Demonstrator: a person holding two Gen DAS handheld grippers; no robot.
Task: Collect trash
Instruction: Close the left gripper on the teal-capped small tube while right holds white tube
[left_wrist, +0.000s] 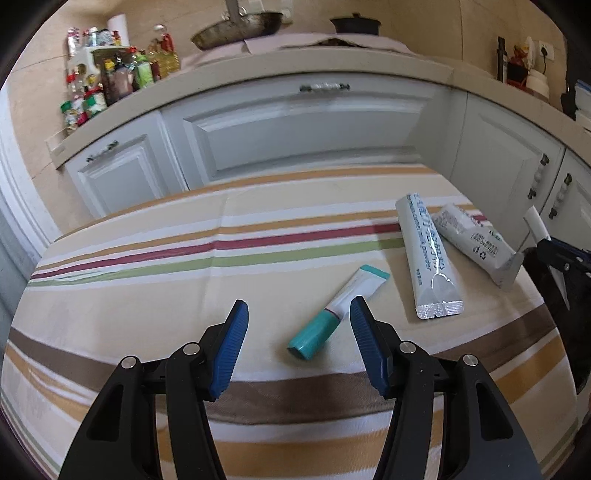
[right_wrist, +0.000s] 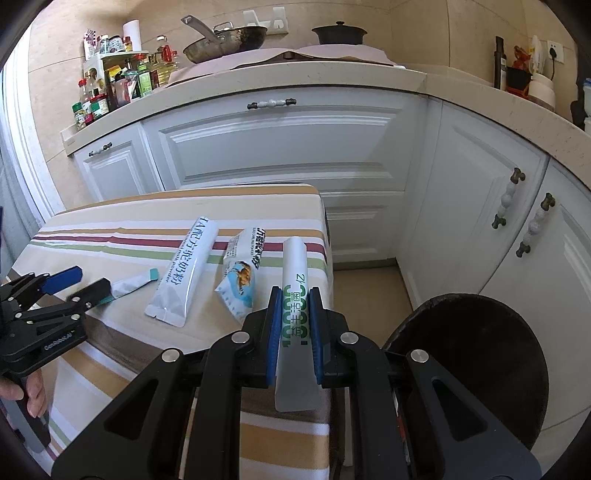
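So the right claw (right_wrist: 293, 314) is clamped on a white stick sachet (right_wrist: 294, 266) with green print, pads squeezing it about midway, the long axis running straight out along the fingers. The dark bin (right_wrist: 476, 354) sits low and to the right of that claw, just off the desk (right_wrist: 258, 199) corner, so my guess is the next move for that hand is a short swing right and a drop. Mouth looks wide, shouldn't be fussy.

The left claw (left_wrist: 299, 325) is the more interesting one. It's spread wide and holding nothing, hovering just above the striped cloth. The little teal-capped tube (left_wrist: 338, 310) lies flat right at that claw: cap end between the two pads, crimped end angling up and away to the right, past the right pad. So the tube's long axis is skewed to the claw, not square across the gap. I'd twist the wrist a bit before closing, otherwise the pads may catch only the cap and it could pivot out.

Further right of the tube: a long silver milk-powder sachet (left_wrist: 428, 258), and beside it a second packet (left_wrist: 472, 240), apparently touching it at the far end. Both are nearer the right hand, honestly.
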